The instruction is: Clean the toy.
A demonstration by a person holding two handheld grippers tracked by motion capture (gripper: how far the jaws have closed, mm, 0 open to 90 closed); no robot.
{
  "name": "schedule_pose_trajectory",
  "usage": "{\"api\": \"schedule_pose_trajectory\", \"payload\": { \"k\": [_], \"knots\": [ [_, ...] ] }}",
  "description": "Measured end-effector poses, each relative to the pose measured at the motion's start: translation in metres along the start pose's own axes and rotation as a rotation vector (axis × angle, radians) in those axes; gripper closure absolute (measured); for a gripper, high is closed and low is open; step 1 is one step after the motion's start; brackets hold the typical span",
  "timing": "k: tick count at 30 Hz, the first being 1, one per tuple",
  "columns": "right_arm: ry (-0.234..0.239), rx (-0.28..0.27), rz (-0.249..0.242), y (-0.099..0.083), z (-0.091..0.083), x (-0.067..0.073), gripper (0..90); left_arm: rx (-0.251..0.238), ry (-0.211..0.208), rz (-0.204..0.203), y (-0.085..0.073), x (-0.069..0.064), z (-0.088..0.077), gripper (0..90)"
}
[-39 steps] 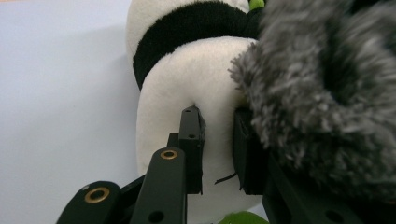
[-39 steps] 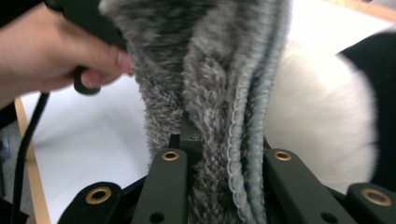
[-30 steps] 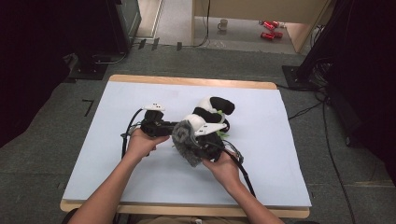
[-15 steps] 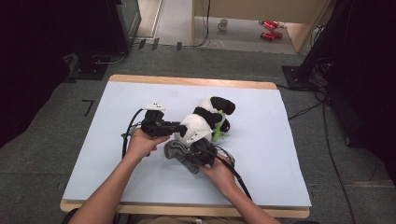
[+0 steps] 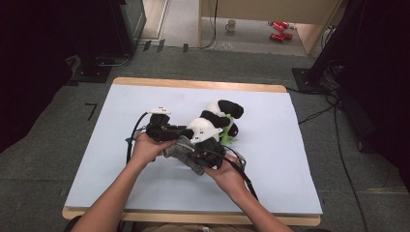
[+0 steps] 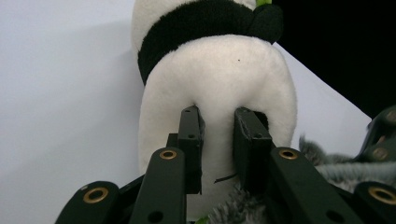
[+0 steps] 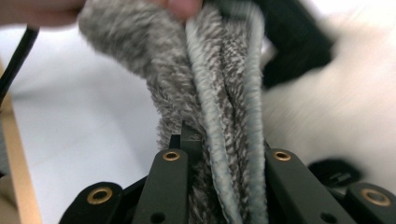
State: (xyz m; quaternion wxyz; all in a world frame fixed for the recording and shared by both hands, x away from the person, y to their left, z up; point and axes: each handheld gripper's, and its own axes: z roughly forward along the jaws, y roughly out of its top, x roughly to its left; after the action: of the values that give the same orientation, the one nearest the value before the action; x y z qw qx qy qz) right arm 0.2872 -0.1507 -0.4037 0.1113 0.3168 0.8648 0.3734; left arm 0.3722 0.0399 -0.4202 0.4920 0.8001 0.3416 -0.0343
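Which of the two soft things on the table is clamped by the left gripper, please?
The black-and-white plush panda: the left gripper pinches its white body, whereas the grey fuzzy cloth sits in the right gripper.

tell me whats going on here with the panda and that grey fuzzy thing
A person at a table works with a hand-held tool in each hand. The left tool is shut on the white plush body of a panda toy, pinching a fold of it. The right tool is shut on a grey fuzzy cloth, bunched between its jaws close beside the panda. What the cloth is for can't be told yet.
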Motion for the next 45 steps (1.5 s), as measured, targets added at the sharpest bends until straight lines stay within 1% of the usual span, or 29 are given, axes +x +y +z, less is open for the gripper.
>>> {"api": "schedule_pose_trajectory", "payload": {
  "k": [2,4,7,9,12,16,19,21,23,25,27,28,29,31,32,33,36,38,39,41,42,43,44,45],
  "knots": [
    [-0.03,-0.012,-0.009,0.002,-0.002,-0.001,78.3,0.005,-0.002,0.006,0.0,-0.001,0.0,75.1],
    [-0.042,-0.016,0.001,0.0,0.001,-0.005,78.2,0.006,-0.002,0.011,0.0,-0.003,0.001,75.1],
    [-0.033,-0.015,0.015,-0.006,0.007,-0.011,78.4,0.011,0.005,0.023,0.0,-0.005,0.002,75.0],
    [-0.042,-0.017,-0.004,-0.008,0.009,-0.011,78.5,0.012,0.006,0.022,0.0,-0.004,0.002,75.0],
    [-0.061,-0.001,-0.03,-0.011,0.015,-0.008,78.7,0.012,0.012,0.023,-0.001,-0.004,0.002,74.5],
    [-0.045,0.054,-0.03,-0.023,0.029,-0.009,78.8,0.013,0.011,0.024,-0.001,-0.004,0.002,74.1],
    [-0.029,0.095,-0.003,-0.031,0.041,-0.01,78.8,0.009,0.018,0.034,-0.001,-0.005,0.002,74.0],
    [-0.027,0.123,0.008,-0.037,0.049,-0.01,78.7,0.005,0.024,0.039,-0.001,-0.005,0.001,73.9],
    [-0.013,0.115,0.027,-0.041,0.052,-0.014,78.8,0.003,0.028,0.043,-0.001,-0.005,0.001,73.6],
    [-0.001,0.114,0.042,-0.041,0.052,-0.016,78.7,-0.002,0.031,0.044,-0.001,-0.004,0.0,73.4],
    [-0.005,0.116,0.039,-0.04,0.051,-0.015,78.2,-0.009,0.039,0.048,-0.001,-0.003,-0.001,72.9],
    [0.003,0.113,0.045,-0.04,0.05,-0.014,77.8,-0.013,0.044,0.048,-0.001,-0.002,-0.002,72.6],
    [0.023,0.105,0.059,-0.039,0.048,-0.013,77.6,-0.017,0.048,0.047,-0.001,0.0,-0.003,72.2],
    [0.086,0.064,0.103,-0.036,0.041,-0.012,77.6,-0.024,0.059,0.041,-0.001,0.004,-0.005,71.9],
    [0.102,0.04,0.11,-0.033,0.036,-0.011,77.6,-0.026,0.064,0.037,-0.001,0.006,-0.007,71.9],
    [0.108,0.022,0.109,-0.029,0.031,-0.01,77.6,-0.029,0.068,0.029,-0.002,0.009,-0.008,71.9],
    [0.103,-0.022,0.099,-0.019,0.017,-0.01,77.6,-0.036,0.084,0.013,-0.002,0.015,-0.012,71.9],
    [0.08,-0.05,0.089,-0.016,0.007,-0.014,77.5,-0.042,0.098,0.01,-0.003,0.018,-0.015,72.0],
    [0.076,-0.057,0.093,-0.016,0.004,-0.017,77.5,-0.049,0.102,0.008,-0.003,0.019,-0.016,71.8],
    [0.061,-0.075,0.116,-0.018,-0.001,-0.025,77.5,-0.051,0.091,-0.007,-0.003,0.021,-0.017,70.3],
    [0.045,-0.073,0.129,-0.02,-0.002,-0.03,77.5,-0.052,0.079,-0.017,-0.003,0.022,-0.017,68.8],
    [0.031,-0.066,0.135,-0.023,-0.001,-0.035,77.5,-0.052,0.074,-0.015,-0.002,0.022,-0.017,66.4],
    [0.036,-0.066,0.15,-0.027,0.001,-0.04,77.4,-0.051,0.079,-0.008,-0.002,0.021,-0.017,63.2],
    [0.055,-0.074,0.168,-0.031,0.003,-0.045,77.4,-0.048,0.093,0.0,-0.002,0.02,-0.017,59.0]
  ]
}}
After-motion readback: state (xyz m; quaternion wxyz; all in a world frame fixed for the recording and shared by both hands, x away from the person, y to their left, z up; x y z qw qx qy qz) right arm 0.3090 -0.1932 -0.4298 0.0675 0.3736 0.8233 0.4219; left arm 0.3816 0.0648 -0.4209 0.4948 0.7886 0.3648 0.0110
